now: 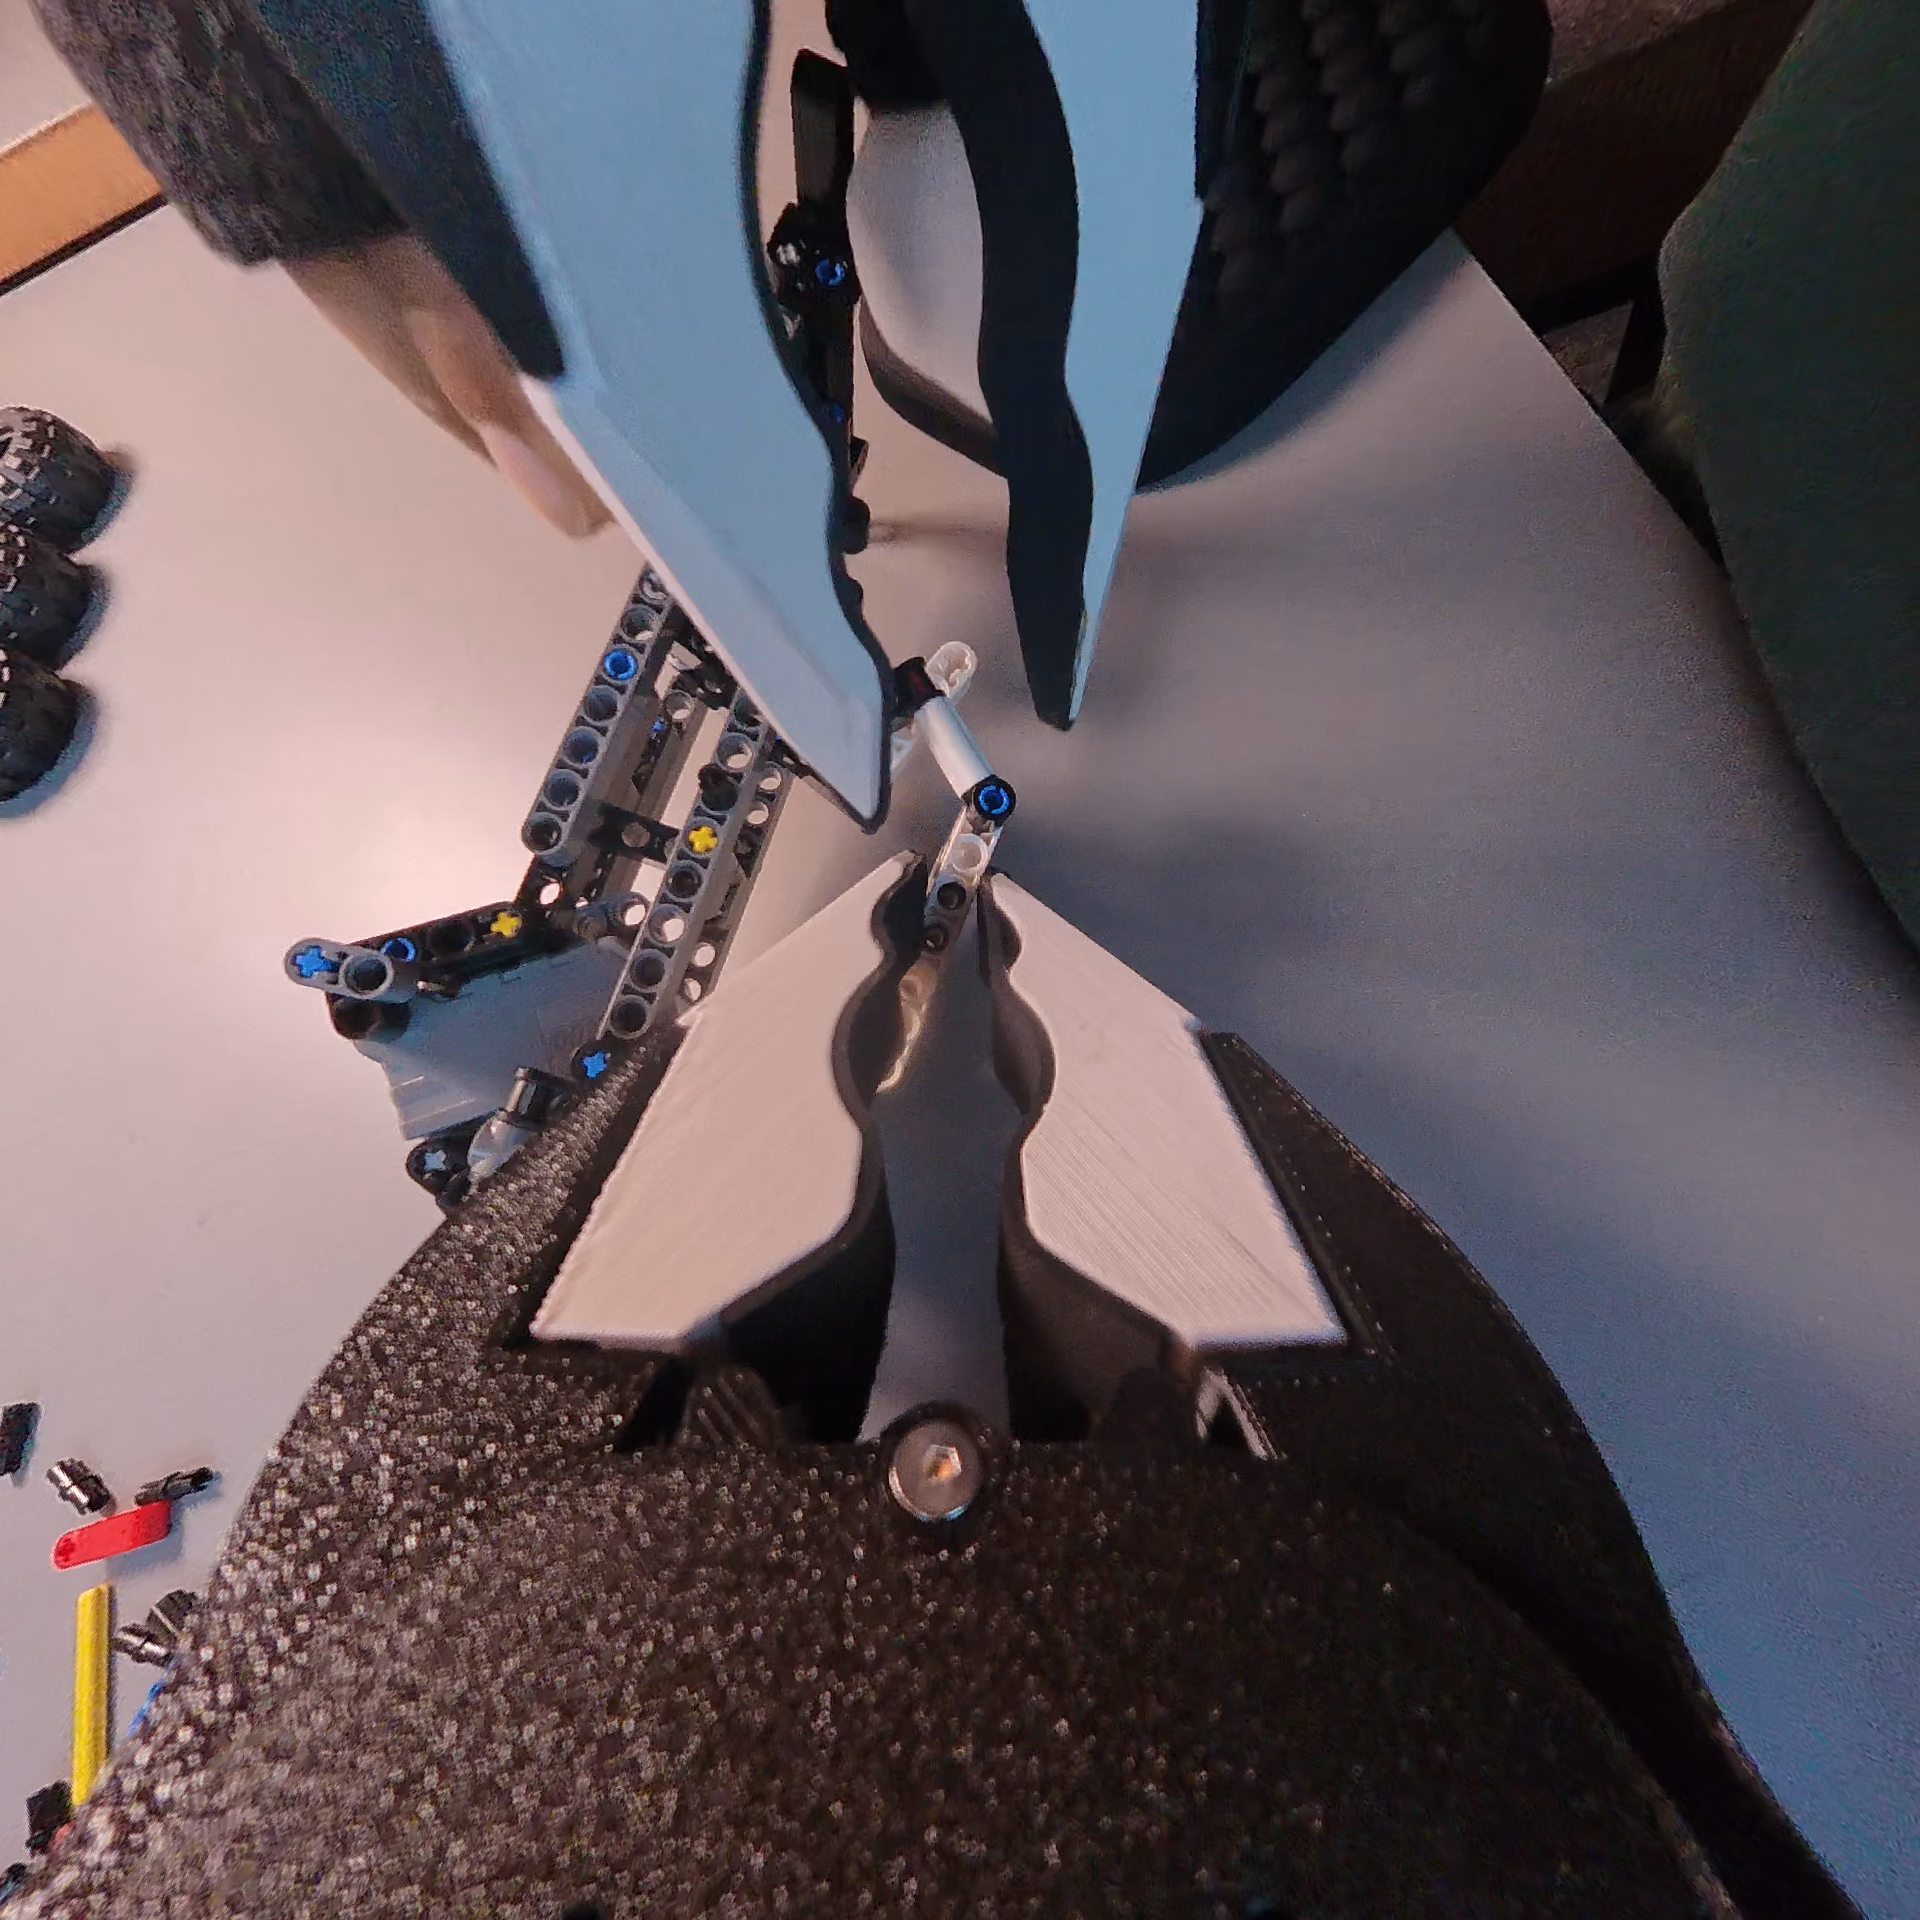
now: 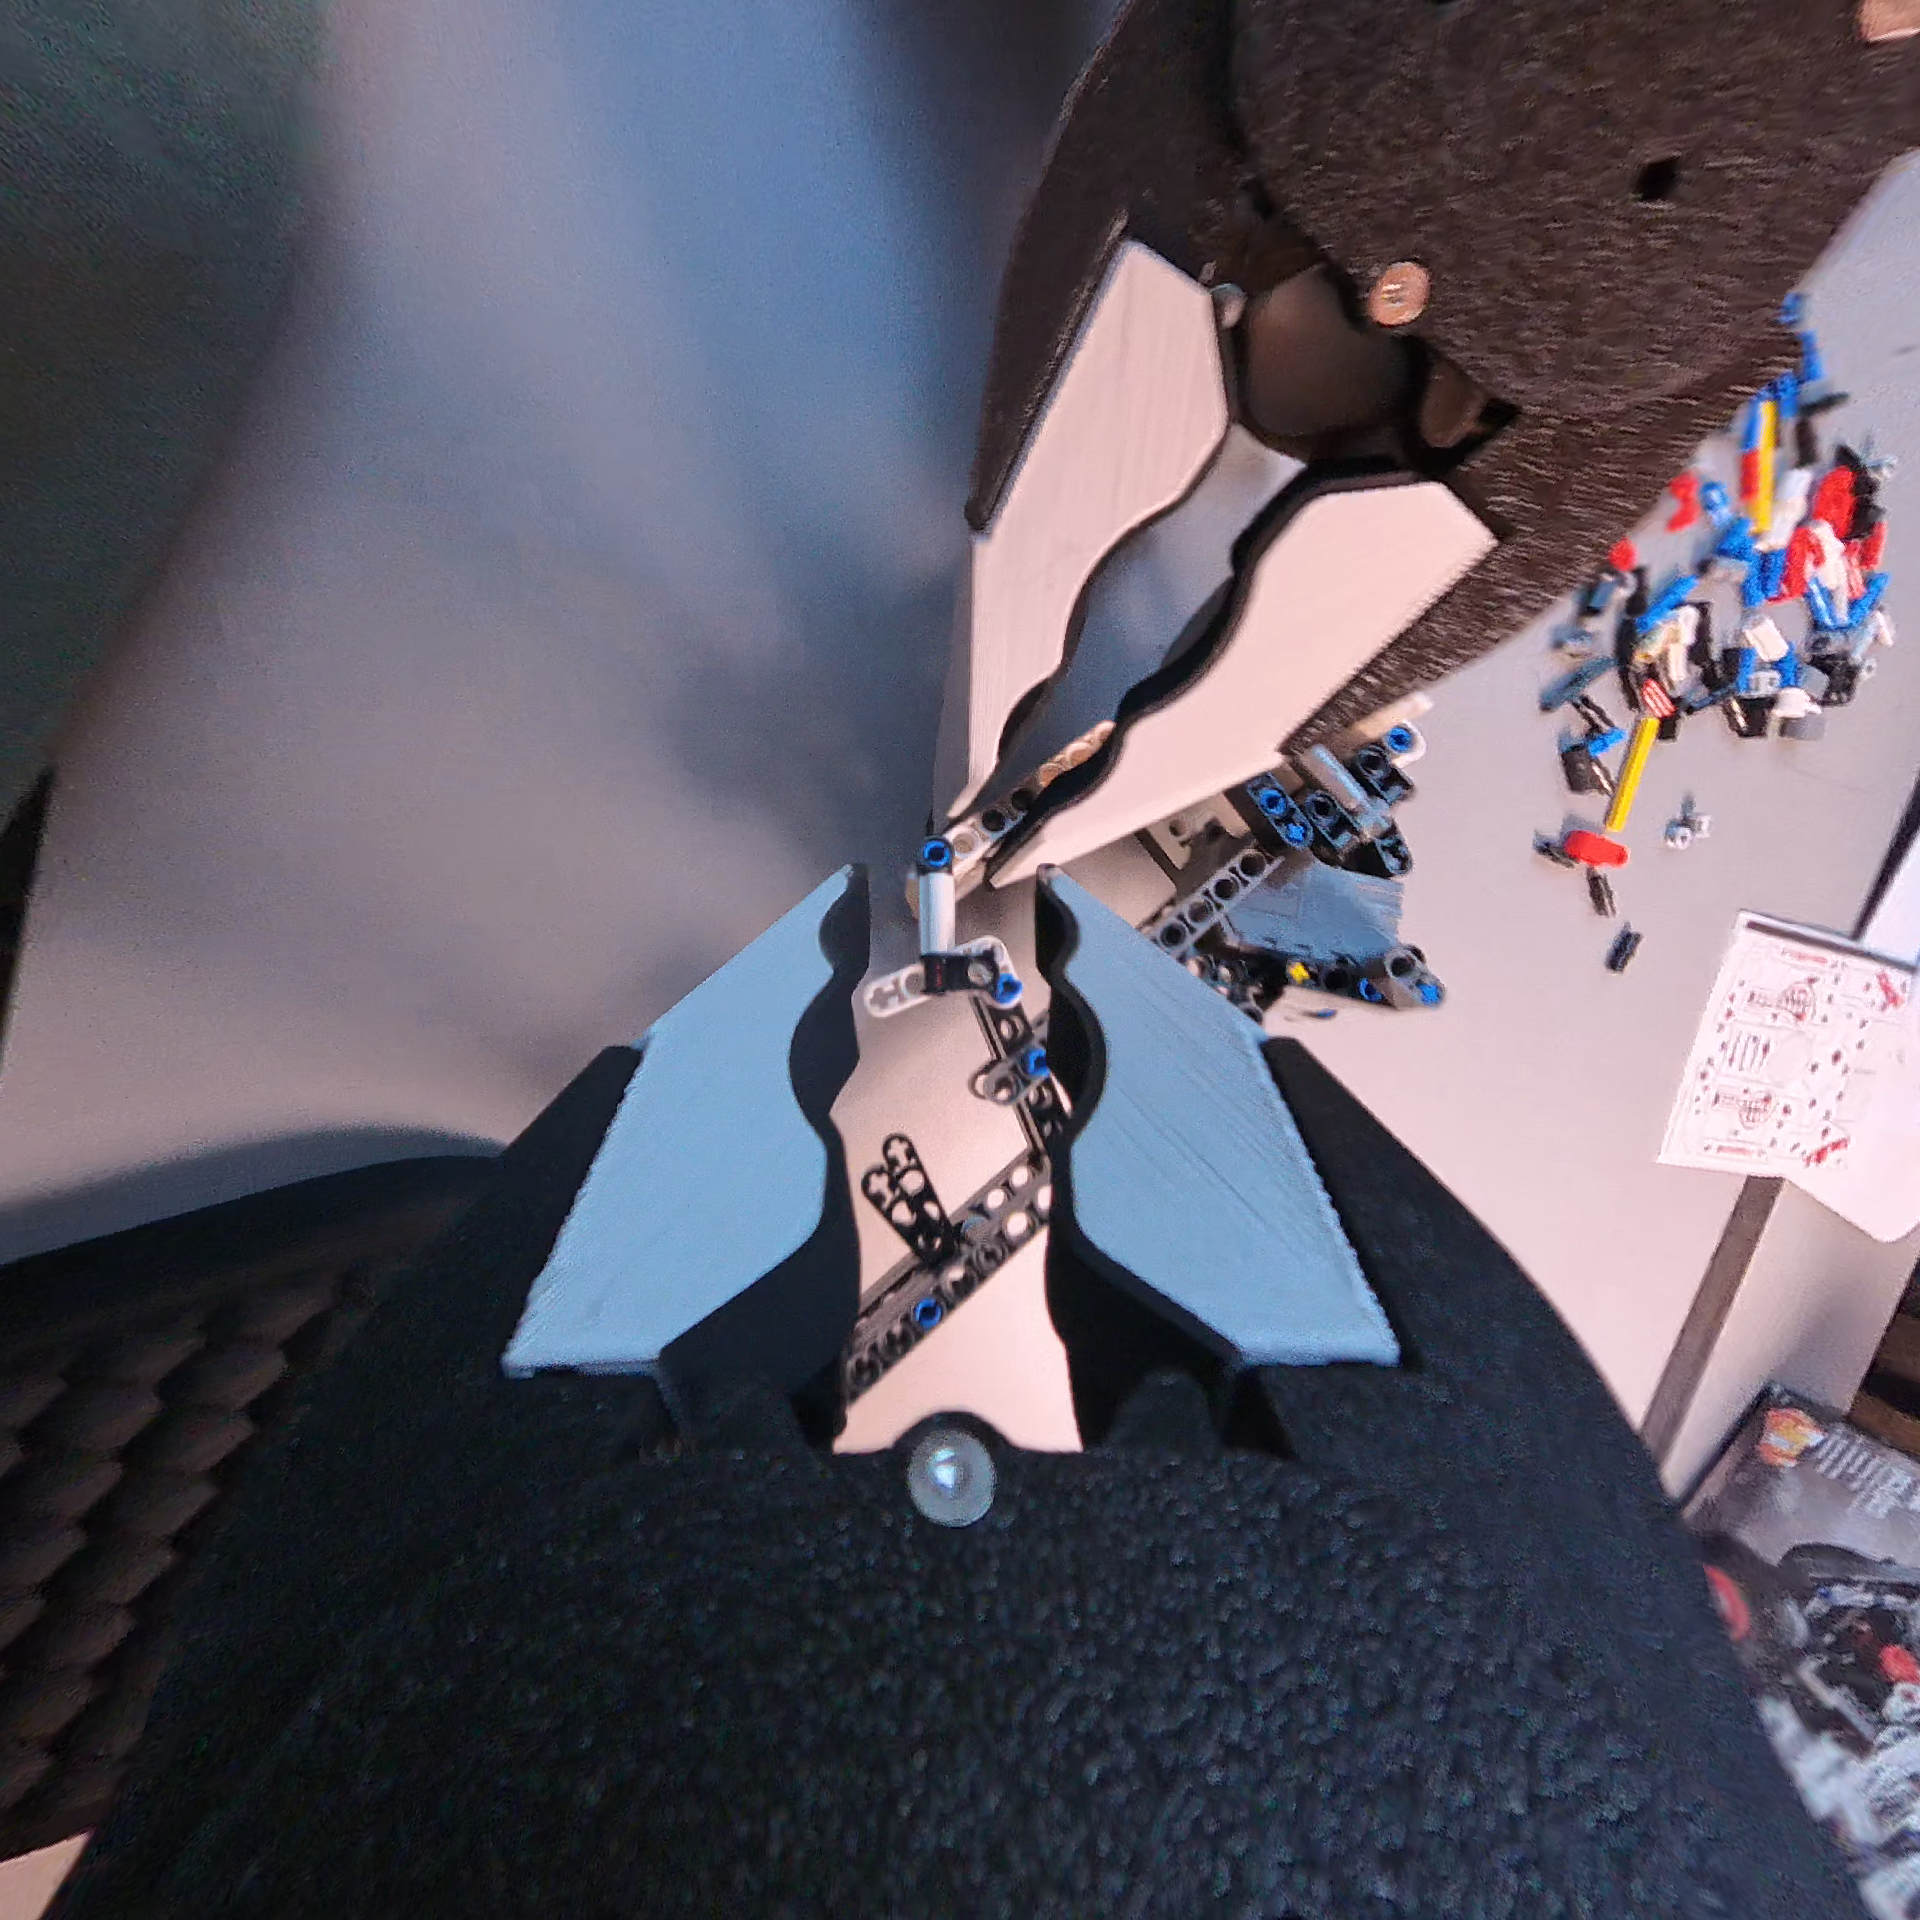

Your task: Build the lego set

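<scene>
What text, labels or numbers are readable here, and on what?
White printed sheet, right side of the right wrist view: red and black markings, too small and blurred to read.
Dark box, lower right: printed, but blurred and unreadable.
Left wrist view: no writing visible.

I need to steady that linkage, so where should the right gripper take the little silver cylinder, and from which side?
Its smooth middle barrel, probably: the silver cylinder has bare straight sides there, with joints at both ends. Come from opposite the left gripper, shut on the holed beam pinned to it; the open right gripper straddles it.
</scene>
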Motion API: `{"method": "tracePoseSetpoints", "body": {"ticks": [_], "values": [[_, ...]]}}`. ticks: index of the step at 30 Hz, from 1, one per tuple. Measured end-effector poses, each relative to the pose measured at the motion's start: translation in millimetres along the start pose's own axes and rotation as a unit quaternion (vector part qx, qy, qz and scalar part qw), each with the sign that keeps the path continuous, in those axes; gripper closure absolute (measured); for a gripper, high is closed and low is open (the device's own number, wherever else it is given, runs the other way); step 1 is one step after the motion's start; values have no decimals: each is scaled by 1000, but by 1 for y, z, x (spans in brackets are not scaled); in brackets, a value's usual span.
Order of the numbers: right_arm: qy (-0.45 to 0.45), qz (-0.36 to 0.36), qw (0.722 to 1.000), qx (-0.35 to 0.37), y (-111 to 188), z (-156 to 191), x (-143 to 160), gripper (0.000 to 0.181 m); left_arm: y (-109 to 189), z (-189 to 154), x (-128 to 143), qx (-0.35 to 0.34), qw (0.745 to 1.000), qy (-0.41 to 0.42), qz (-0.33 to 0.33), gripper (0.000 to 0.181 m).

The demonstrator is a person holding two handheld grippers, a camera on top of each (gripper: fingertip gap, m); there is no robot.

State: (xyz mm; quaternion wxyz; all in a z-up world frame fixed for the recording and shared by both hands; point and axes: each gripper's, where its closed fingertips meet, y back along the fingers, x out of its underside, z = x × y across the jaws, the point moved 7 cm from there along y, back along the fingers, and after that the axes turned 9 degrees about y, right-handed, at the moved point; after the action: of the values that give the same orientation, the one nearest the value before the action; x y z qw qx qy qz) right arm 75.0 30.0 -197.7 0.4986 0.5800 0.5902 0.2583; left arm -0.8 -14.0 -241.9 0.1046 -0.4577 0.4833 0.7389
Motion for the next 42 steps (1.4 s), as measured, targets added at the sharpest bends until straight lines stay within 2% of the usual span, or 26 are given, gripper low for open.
{"method": "tracePoseSetpoints", "body": {"ticks": [1, 6, 8, 12, 17, 25, 28, 30, 33, 36, 39, 42], "values": [[-11, -7, 1000, 10, 7, -1, 0, 150, 0, 0, 0, 1, 1000, 0, -1, 172], [-84, 42, 993, 74, 29, 5, 14, 155, 0, 0, 0, 0, 1000, 10, -2, 172], [-129, 64, 984, 104, 26, 12, 18, 160, -1, 0, -1, -7, 1000, 16, -3, 172], [-187, 70, 970, 141, 13, 22, 16, 159, -4, 0, -4, -25, 999, 34, -1, 172], [-130, 91, 973, 165, 3, 22, 15, 163, -6, -2, -6, -27, 999, 37, 3, 172], [-61, 59, 982, 166, 3, 23, 15, 168, -1, -4, -5, -12, 999, 49, 4, 165], [-32, 48, 985, 165, 3, 24, 19, 169, 12, -5, -9, -16, 999, 27, 15, 159], [-6, 37, 986, 163, 5, 25, 21, 172, 27, -2, -16, -20, 1000, 15, -3, 153], [31, 19, 987, 154, 6, 25, 27, 173, 39, 13, -24, -36, 999, 13, -11, 131], [56, 14, 988, 142, 7, 21, 34, 173, 30, 29, -25, -6, 1000, 22, 17, 108], [59, 16, 986, 156, 8, 16, 41, 174, 10, 38, -18, 48, 994, 50, 88, 75], [0, 11, 983, 185, 13, 12, 47, 175, -3, 45, -16, 25, 992, 35, 123, 83]]}}
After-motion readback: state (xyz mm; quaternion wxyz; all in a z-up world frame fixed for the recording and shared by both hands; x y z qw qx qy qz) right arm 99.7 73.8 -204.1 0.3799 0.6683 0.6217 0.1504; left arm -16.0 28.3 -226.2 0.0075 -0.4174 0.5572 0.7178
